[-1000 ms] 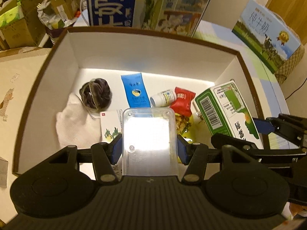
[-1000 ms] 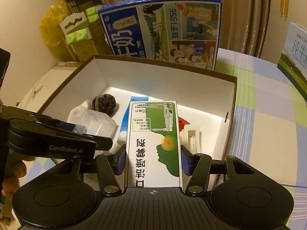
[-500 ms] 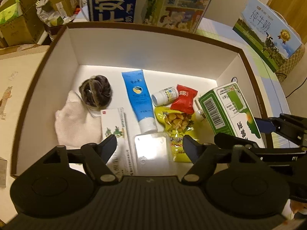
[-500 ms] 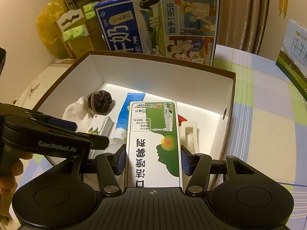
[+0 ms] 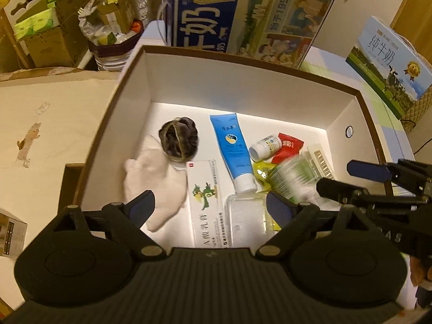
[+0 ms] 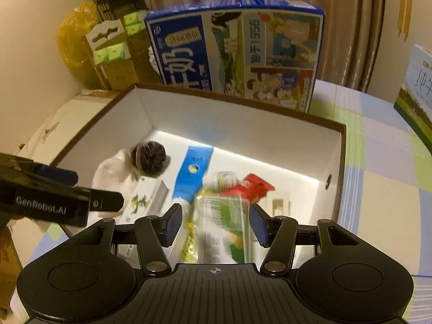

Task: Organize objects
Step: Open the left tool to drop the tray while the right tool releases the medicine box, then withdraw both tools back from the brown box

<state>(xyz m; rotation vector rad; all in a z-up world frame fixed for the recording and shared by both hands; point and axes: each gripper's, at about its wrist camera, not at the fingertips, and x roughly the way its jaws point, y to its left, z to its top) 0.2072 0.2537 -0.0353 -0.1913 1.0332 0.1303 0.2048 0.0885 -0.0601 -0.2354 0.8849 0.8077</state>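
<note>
A white storage box with a brown rim holds several items. My left gripper is open above its near edge. A clear plastic case lies flat on the box floor just past it, beside a white medicine carton. My right gripper is open too. A green and white carton is blurred and loose between its spread fingers, over a yellow snack packet. Also inside are a blue tube and a dark scrunchie.
A white cloth, small bottle, red sachet and white insert also lie in the box. A tall blue milk carton stands behind it, another milk box at right. Cardboard boxes crowd the far left.
My left gripper opened and the clear case dropped to the box floor. My right gripper has just opened and the green carton is slipping down into the box.
</note>
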